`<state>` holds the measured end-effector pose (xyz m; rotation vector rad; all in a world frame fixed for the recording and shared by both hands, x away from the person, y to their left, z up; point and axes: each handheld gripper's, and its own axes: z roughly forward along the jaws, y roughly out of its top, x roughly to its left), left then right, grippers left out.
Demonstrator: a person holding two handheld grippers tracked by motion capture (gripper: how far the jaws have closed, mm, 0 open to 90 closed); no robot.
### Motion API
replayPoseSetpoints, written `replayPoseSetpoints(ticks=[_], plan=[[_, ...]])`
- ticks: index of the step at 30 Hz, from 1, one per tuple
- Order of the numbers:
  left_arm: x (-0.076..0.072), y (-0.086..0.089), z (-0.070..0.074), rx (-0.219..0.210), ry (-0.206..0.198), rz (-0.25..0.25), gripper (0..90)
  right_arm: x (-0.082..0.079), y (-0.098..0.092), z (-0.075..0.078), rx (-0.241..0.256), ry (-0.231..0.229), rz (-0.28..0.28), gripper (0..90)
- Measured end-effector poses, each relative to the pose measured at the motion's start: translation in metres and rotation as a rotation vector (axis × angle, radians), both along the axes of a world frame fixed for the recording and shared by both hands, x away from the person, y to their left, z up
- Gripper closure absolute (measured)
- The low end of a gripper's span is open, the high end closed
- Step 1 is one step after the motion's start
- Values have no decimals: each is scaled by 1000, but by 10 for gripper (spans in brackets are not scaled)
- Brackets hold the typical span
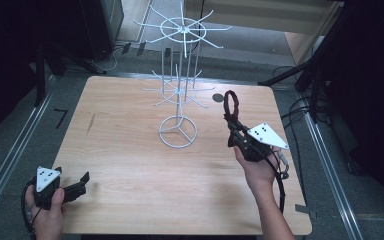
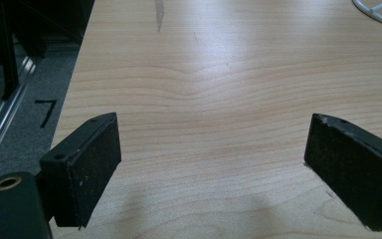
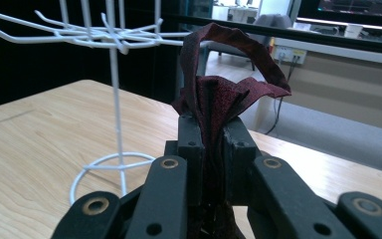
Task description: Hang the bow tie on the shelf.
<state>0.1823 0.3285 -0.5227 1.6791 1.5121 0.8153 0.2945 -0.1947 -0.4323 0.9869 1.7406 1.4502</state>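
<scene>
Right claw (image 1: 234, 131) is up off the counter (image 1: 130, 165), clamped tight on a dark red hair tie (image 1: 230, 106), a fabric loop pinched at its lower end. In the right gripper view the two jaws stand pressed together with the bunched cloth squeezed between them, and the free part of the hair tie (image 3: 229, 74) arches up above the jaw tips in an open ring. From the high view the loop stands over the right half of the counter, just to the right of the white wire rack (image 1: 179, 90) and apart from it, not touching any of the arms.

The rack stands upright near the middle of the far half of the counter, on a round wire foot, with two tiers of thin spokes fanning out from its centre pole. In the right gripper view the upper spokes of the rack (image 3: 114, 99) run out at about the height of the loop, off to its left.

Left claw (image 1: 77, 186) sits low at the near left corner of the counter, held in the person's left hand (image 1: 50, 212). Its jaws are spread wide, nothing between them, with bare wood grain in the gap in the left gripper view.
</scene>
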Motion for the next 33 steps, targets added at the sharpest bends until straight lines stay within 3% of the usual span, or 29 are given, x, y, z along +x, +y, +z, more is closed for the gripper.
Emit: replayPoseSetpoints(ticks=[25, 33], plan=[[0, 1, 0, -1, 3, -2, 84, -5, 33, 4, 18, -35, 64, 822], [0, 1, 0, -2, 3, -2, 84, -7, 44, 1, -6, -44, 90, 822]])
